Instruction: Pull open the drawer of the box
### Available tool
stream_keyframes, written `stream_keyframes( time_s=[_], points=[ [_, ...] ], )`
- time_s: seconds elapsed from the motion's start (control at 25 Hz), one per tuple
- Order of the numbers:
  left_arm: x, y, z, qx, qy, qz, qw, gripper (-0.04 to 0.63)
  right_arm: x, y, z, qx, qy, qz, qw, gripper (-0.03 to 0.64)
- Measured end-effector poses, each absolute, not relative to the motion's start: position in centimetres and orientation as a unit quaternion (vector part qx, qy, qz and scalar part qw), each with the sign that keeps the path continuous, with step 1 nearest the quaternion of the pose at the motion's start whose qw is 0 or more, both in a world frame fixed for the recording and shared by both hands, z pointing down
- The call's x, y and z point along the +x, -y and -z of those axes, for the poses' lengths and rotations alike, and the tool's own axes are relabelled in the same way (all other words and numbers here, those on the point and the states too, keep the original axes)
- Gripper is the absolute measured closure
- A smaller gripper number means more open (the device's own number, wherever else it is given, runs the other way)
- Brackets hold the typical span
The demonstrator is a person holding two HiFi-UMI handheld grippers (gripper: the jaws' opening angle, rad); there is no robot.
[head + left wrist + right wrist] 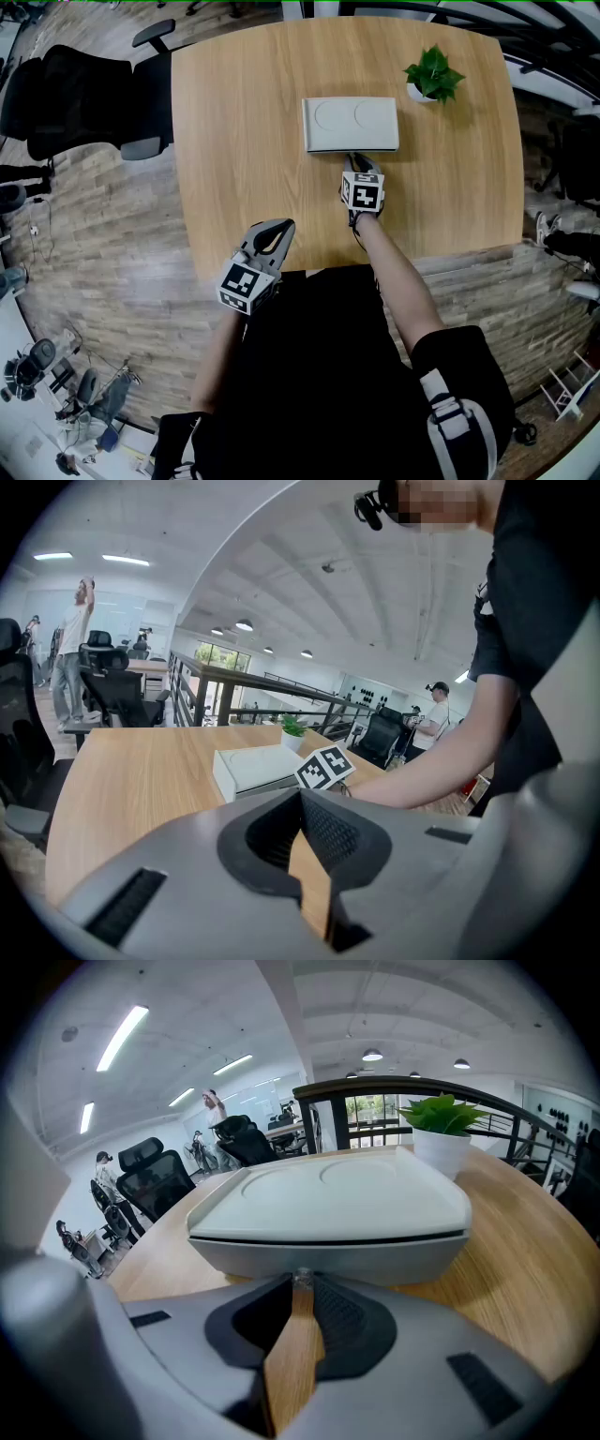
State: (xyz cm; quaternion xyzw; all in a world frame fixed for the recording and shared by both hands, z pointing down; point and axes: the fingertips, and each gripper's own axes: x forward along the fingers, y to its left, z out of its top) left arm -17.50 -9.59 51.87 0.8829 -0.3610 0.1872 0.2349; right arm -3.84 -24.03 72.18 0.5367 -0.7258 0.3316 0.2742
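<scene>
Two jaws of the right gripper (300, 1285) were pinched on the tiny clear knob (301, 1279) of the grey drawer (328, 1262) in the flat white box (328, 1194), which sat in the middle of the light wooden table (244, 141). The drawer looked shut, so the pull was left to do. The left gripper (302, 799) was closed and empty, near the table's edge. A small green potted plant (433, 73) stood behind the box, not in the way.
</scene>
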Motion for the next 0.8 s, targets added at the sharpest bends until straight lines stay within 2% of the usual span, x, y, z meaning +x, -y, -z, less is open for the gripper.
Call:
stream_keyframes(
  time_s=[0.8],
  points=[
    [-16.5, 9.0, -51.5, 0.884, 0.362, -0.179, 0.234, 0.572, -3.8, 21.6, -72.2, 0.530, 0.731, -0.324, 0.282, 0.534]
  ],
)
